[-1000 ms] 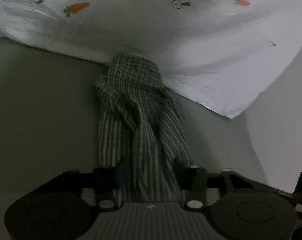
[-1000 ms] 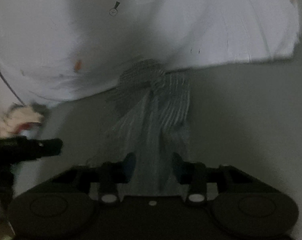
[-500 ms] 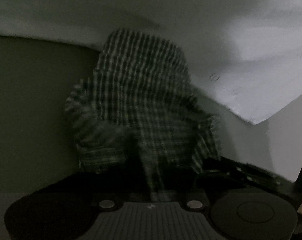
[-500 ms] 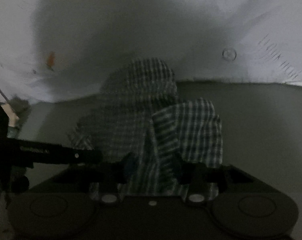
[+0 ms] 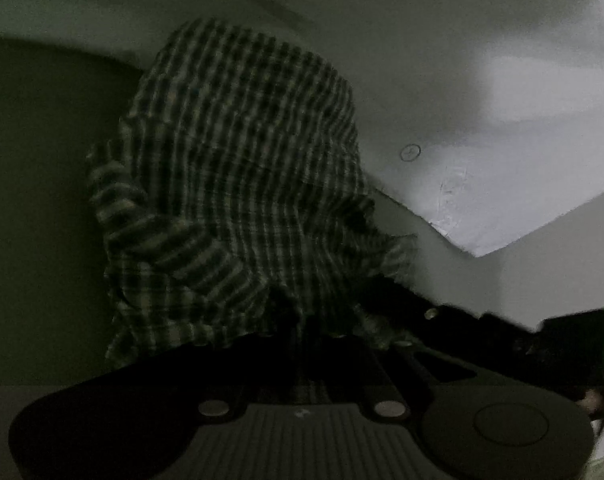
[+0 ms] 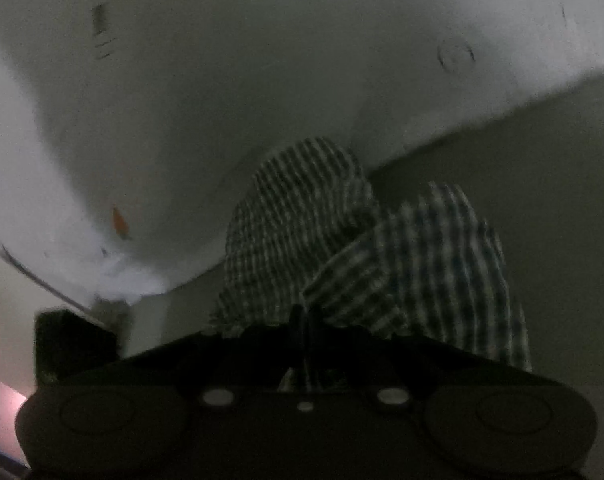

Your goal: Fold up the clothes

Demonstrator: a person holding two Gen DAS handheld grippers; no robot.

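Observation:
A green-and-white checked garment (image 5: 242, 184) lies bunched on the dull green surface (image 5: 38, 184), its far end tucked under a white carrot-print cloth (image 5: 501, 80). My left gripper (image 5: 302, 336) is shut on the garment's near edge, and the cloth hides the fingertips. In the right wrist view the same garment (image 6: 302, 224) rises in two humps. My right gripper (image 6: 303, 322) has its jaws closing, with the pads pinching a thin fold of the cloth. The right gripper's black body (image 5: 557, 340) shows at the left wrist view's right edge, close beside the left one.
The white carrot-print cloth (image 6: 182, 100) fills the far half of both views and overhangs the green surface (image 6: 541, 200). A black block (image 6: 74, 344) sits at the left of the right wrist view. The picture is dark.
Both grippers moved forward and down toward the white cloth, and the stretched garment has bunched up in front of them. Both pairs of jaws, open around the cloth a second ago, have closed on it.

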